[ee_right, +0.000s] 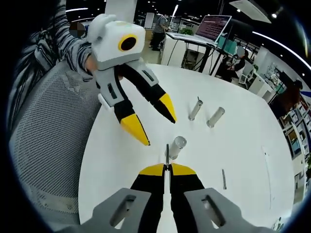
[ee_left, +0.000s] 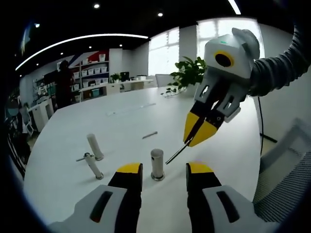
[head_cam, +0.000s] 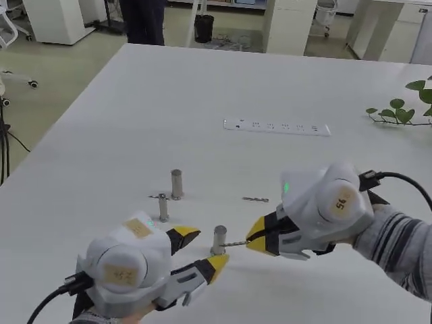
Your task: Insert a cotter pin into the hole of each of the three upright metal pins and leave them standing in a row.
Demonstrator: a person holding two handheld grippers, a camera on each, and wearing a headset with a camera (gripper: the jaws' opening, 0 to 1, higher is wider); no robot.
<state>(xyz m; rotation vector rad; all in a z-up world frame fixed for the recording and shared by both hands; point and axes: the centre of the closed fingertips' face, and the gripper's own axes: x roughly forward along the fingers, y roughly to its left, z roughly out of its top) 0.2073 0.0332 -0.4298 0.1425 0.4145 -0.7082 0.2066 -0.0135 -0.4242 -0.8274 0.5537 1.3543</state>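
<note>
Three upright metal pins stand on the white table (head_cam: 135, 121): a far pin (head_cam: 177, 183), a thinner pin (head_cam: 163, 207) with a cotter pin through its top, and a near pin (head_cam: 219, 239). My right gripper (head_cam: 260, 237) is shut on a cotter pin (head_cam: 236, 244), whose tip is at the near pin's top (ee_right: 177, 147). My left gripper (head_cam: 202, 248) is open, and the near pin (ee_left: 156, 164) stands just ahead of its fingertips, untouched. A loose cotter pin (head_cam: 255, 199) lies further back on the table.
A white power strip (head_cam: 277, 126) lies across the far middle of the table. Green plant leaves (head_cam: 405, 111) reach in at the right edge. A grey mesh chair (ee_right: 53, 136) sits at the table's near side. A person (head_cam: 143, 20) stands beyond the far edge.
</note>
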